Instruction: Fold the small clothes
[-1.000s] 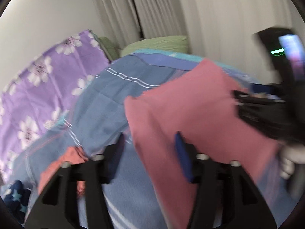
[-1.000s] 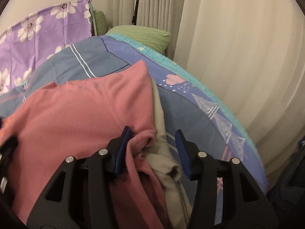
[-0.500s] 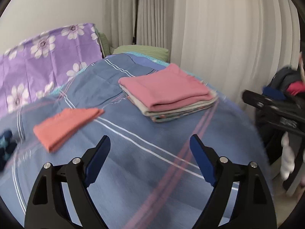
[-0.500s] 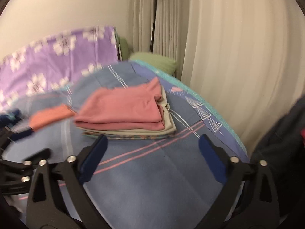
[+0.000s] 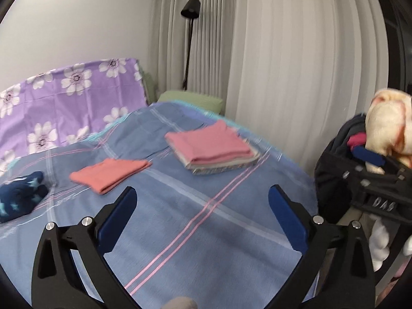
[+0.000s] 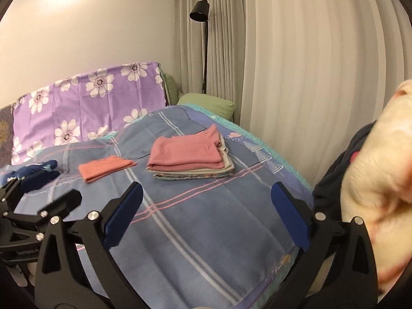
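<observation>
A stack of folded clothes with a pink top (image 5: 211, 145) (image 6: 188, 152) lies far on the blue bed cover (image 5: 195, 221) (image 6: 195, 221). A folded salmon garment (image 5: 110, 173) (image 6: 104, 168) lies to its left. A dark blue star-print garment (image 5: 20, 195) (image 6: 36, 172) is bunched at the far left. My left gripper (image 5: 203, 206) is open and empty, held above the bed's near part. My right gripper (image 6: 206, 203) is open and empty. A cream and pink garment (image 5: 386, 128) (image 6: 378, 180) sits on a dark pile at the right.
A dark bag or pile of clothes (image 5: 334, 175) stands off the bed's right edge. A purple flowered sheet (image 5: 64, 103) and a green pillow (image 5: 190, 100) are at the head. Curtains (image 5: 283, 64) and a black floor lamp (image 6: 202, 10) stand behind.
Both grippers let go of the pink garment on the stack, opened wide and pulled back toward the near end of the bed. The right gripper swung toward the pile at the right.
</observation>
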Tool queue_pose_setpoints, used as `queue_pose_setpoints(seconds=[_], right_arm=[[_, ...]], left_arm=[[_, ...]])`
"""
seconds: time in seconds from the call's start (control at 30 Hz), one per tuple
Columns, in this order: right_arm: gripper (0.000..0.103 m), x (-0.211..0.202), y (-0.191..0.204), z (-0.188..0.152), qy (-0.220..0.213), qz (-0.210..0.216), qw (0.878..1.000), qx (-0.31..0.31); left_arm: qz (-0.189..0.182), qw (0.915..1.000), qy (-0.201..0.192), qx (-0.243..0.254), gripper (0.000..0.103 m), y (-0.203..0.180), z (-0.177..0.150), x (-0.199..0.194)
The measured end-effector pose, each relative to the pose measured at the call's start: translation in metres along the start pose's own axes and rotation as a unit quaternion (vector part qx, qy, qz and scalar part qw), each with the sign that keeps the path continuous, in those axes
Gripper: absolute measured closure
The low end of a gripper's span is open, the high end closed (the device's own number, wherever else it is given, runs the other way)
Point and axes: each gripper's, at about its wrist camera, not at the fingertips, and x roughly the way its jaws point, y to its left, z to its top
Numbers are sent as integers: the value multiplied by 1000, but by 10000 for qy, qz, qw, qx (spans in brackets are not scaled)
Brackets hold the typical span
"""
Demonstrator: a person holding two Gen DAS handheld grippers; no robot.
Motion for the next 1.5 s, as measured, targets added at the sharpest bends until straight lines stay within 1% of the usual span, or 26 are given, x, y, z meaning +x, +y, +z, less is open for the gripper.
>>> queue_pose_setpoints(seconds=[0.07,0.2,0.3,0.47,0.63,0.83,1.07,1.5], right_arm=[[2,-10,3,-3,28,42,10000,52],[2,-28,14,-7,55,52,10000,-35],[2,-39,22,-12,84,47,9999,-130],[2,-51,22,-17,146,98,9998,-81],[2,-65,22,-22,165,18,9998,-80],[2,-66,29,-26,276,60,9995,-161],[2,-69,39,-30,311,133,9992,-227],[2,-69,41,-33,318,114,9992,-221]], left_arm=[[1,10000,-54,55,1,2,-3,-11],[-145,9998,-60,-77,1,10,-9,-31],[-106,9998,-98,-132,1,13,-13,-45],[-88,9998,-38,-160,1,12,-17,-55],[-209,9997,23,-136,1,4,-24,-63],[-177,9998,65,-81,1,0,-33,-69],[-150,9997,56,-208,1,4,-40,-77],[-77,9998,42,-199,1,6,-44,-81]])
